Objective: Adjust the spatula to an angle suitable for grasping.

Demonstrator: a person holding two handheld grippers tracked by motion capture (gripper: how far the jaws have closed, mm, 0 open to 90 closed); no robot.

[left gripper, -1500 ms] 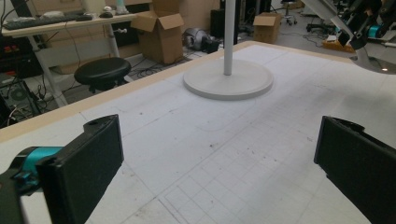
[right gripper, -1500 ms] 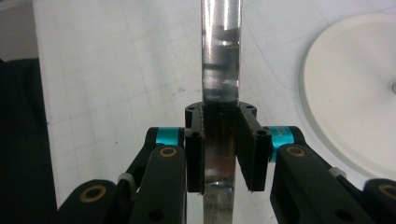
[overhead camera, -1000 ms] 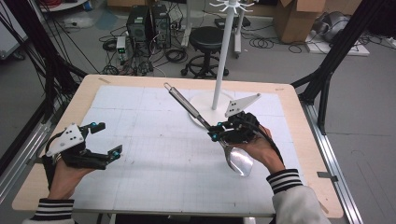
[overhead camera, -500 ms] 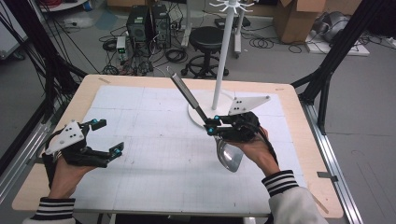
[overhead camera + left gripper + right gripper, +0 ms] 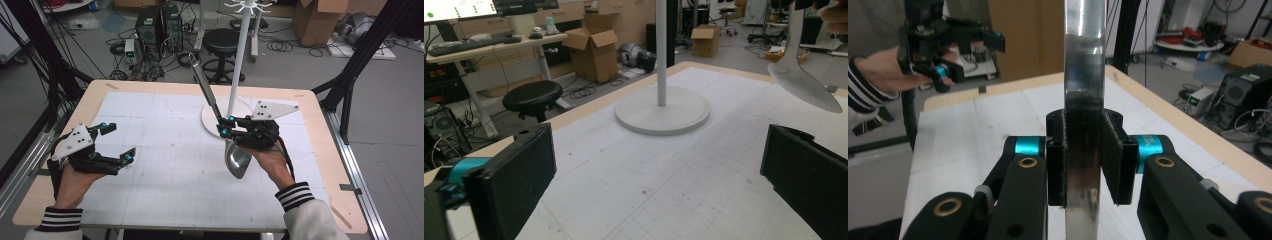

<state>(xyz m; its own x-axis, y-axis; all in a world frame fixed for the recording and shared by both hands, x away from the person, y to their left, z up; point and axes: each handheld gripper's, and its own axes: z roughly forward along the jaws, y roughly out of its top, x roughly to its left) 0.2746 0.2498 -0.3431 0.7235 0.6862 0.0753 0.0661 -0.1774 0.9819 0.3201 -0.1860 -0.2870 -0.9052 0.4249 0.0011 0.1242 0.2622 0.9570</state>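
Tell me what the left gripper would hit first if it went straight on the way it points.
Probably the white stand's round base: in the left gripper view it lies ahead between the open jaws of the left gripper, across bare mat. The ladle held by the right gripper hangs off to one side, likely clear, though depth is uncertain.

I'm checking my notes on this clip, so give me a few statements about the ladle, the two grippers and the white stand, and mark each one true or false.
1. The right gripper is clamped on the ladle by its handle. True.
2. The ladle's bowl rests flat on the table. False: it hangs below the gripper, lifted off the table, handle tilted upward.
3. The left gripper holds a spoon. False: its jaws stand open with nothing between them.
4. The white stand rises from a round base on the table. True.
5. The ladle hangs on the stand's hooks. False: the right gripper holds it beside the pole.
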